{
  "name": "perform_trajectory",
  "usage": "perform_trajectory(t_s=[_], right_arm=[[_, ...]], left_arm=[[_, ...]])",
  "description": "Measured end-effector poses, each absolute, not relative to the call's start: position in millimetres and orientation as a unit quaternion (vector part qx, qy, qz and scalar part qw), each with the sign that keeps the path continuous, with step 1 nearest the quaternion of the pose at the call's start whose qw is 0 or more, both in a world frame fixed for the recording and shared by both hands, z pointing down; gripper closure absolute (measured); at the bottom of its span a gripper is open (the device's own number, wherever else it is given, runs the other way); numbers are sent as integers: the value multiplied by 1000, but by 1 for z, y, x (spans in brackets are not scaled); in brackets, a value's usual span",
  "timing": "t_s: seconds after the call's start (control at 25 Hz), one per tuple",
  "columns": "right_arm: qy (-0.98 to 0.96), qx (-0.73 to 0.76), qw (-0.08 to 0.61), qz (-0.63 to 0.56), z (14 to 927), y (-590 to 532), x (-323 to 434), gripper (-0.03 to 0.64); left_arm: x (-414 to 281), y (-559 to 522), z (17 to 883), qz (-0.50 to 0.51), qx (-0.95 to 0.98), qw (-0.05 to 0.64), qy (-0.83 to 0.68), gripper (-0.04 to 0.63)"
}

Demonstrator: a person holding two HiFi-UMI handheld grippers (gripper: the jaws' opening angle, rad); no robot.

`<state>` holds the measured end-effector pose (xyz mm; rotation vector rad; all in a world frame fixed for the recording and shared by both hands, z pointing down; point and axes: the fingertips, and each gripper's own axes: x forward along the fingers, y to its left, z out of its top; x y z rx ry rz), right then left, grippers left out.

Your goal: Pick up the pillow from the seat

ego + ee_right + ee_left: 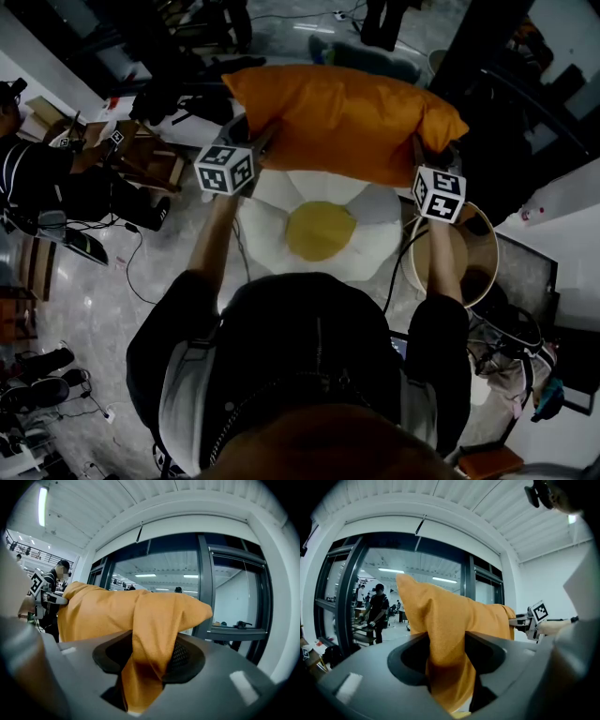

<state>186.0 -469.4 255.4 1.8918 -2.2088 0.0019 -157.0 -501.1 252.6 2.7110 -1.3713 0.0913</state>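
Pillow: orange pillow [342, 122], plump, fabric creased; one item.
Place: upper centre of the head view, lying across the frame from left to right, its left end a little higher in the picture.
Hold: gripped at both short ends and stretched between the two grippers.
Left gripper: left gripper [265, 141] at the pillow's lower left corner. In its own view the left gripper [449, 670] has its jaws pinching a gathered fold of the pillow [440, 620], and the cloth runs up out of the jaw gap.
Right gripper: right gripper [420, 152] at the pillow's lower right corner. In its own view the right gripper [143, 670] has its jaws nipped on a fold of the pillow [145, 616], and the cloth fills the gap.
Cross-sighting: each gripper view shows the other gripper at the pillow's far end, the right gripper [532, 618] at right of frame and the left gripper [44, 596] at left of frame.
Below the pillow: egg cushion [370, 225], white with a yellow middle, at the centre of the head view. The pillow's lower edge overlaps its top edge in the picture; whether the two touch I cannot tell.
Beside: round bin [494, 246], pale rim, dark inside, just right of the egg cushion.
Floor: grey and glossy, with cables [141, 272] at left of frame.
Bystanders: a person in a striped top [33, 173] at the left edge of the head view; a person in dark clothes [377, 613] behind glass at left of the left gripper view.
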Motion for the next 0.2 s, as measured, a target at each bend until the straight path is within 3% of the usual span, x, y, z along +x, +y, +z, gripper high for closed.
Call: perform_trajectory(t_s=[0.2], right_arm=[[-754,646,120,5,262,-474,189,419]], left_arm=[[-154,-505,257,34,891,54,-449,353]])
